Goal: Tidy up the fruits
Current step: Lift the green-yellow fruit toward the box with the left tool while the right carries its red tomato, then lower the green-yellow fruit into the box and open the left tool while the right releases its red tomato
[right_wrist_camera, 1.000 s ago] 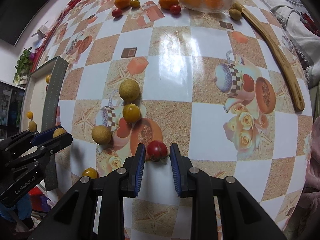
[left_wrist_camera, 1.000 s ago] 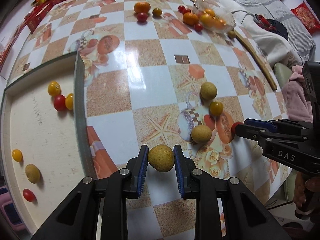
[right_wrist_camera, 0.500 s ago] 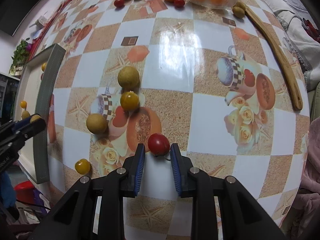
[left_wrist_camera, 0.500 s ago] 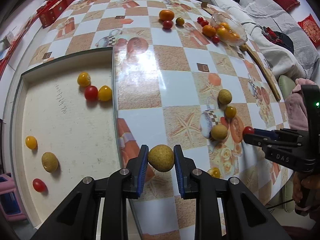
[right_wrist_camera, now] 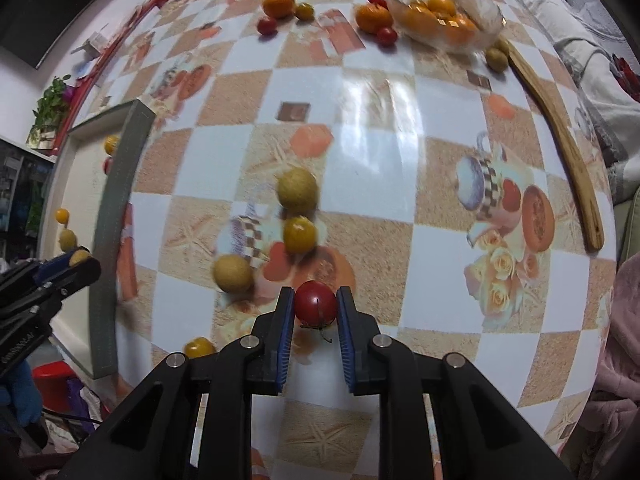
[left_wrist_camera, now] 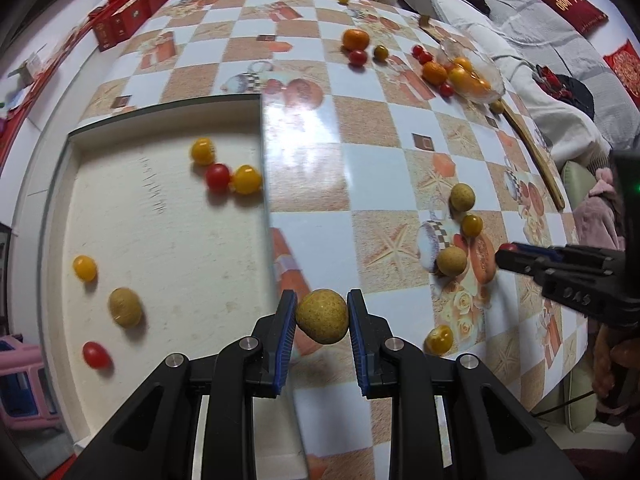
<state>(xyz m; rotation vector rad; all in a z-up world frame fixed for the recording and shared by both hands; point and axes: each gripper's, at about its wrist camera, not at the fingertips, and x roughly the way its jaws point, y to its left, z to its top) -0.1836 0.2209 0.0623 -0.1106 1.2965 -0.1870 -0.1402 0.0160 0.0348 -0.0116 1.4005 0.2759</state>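
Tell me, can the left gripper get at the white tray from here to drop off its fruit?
Probably yes. The left gripper, shut on a tan fruit, hangs just beside the white tray. Nothing stands between them, and the tray has bare floor near that edge.

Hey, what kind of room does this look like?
Probably a home living room: a table with a patterned tablecloth, a sofa with red cushions, and a glass fruit bowl.
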